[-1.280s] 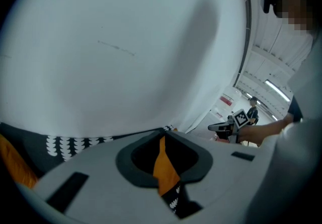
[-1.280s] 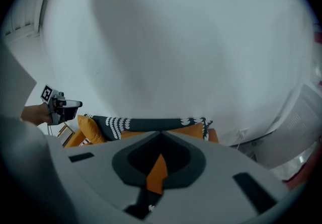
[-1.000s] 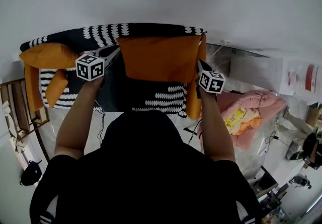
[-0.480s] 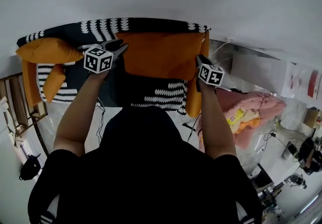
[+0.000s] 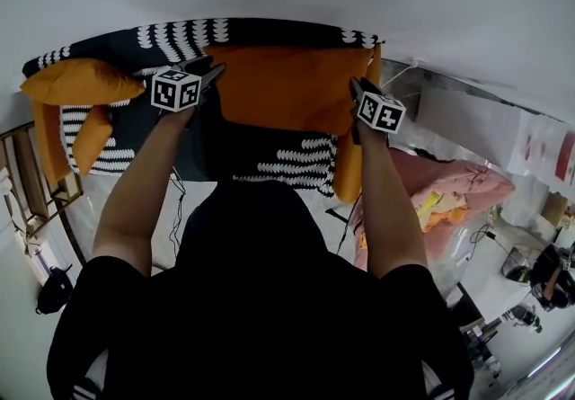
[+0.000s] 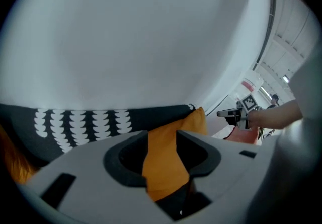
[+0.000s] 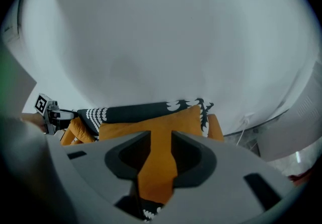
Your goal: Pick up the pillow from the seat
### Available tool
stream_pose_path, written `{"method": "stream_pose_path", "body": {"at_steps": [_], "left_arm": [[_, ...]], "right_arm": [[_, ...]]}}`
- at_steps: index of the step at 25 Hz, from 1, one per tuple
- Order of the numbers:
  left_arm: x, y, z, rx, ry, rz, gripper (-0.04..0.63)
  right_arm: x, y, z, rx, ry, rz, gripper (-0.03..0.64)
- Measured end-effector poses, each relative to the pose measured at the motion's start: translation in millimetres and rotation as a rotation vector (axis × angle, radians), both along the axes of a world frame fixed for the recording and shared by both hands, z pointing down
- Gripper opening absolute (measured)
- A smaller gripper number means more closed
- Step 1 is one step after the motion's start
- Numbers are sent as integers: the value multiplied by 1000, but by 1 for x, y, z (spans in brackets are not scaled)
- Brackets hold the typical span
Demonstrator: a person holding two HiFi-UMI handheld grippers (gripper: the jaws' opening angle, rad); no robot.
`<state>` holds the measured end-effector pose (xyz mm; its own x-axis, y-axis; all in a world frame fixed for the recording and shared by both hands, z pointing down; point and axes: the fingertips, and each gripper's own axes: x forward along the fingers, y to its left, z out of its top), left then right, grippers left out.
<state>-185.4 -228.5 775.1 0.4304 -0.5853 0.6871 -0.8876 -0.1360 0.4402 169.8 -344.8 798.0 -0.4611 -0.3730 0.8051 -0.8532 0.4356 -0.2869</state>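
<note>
Head view: the orange pillow stands at 12 o'clock from the person, its lower edge on the seat and its top against the black-and-white patterned backrest. The left gripper is at the pillow's 9 o'clock edge and the right gripper at its 3 o'clock edge. Another orange cushion lies well apart, toward 9 o'clock. Nothing grips the pillow here, so it could tip forward off the seat.

Left gripper view: the jaws have just been opening and stand about half apart. Orange fabric shows in the gap, but the pads do not press on it, so this claw holds nothing. The patterned cover runs from 9 o'clock close behind the pillow. Closing here could pinch that cover as well and drag it up with the pillow.

Right gripper view: its jaws too have just been opening and are partly apart, a little narrower than the left. The pillow fills the slot from 12 to 6 o'clock, unclamped. The main risk is a shallow bite: the soft edge bulges, so half-open jaws may catch only a fold of cloth and slip. If one side catches before the other, the pillow would probably swing and hang crooked.
</note>
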Motion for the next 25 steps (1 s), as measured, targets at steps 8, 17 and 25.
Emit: {"method": "stream_pose_path", "body": {"at_steps": [8, 17, 25], "left_arm": [[-23, -3, 45, -52, 9, -76, 193], [-44, 7, 100, -115, 10, -144, 232], [-58, 4, 127, -149, 56, -208, 256]], "right_arm": [[10, -19, 17, 3, 22, 66, 153], [7, -42, 43, 4, 40, 87, 184], [18, -59, 62, -17, 52, 160, 230]]}}
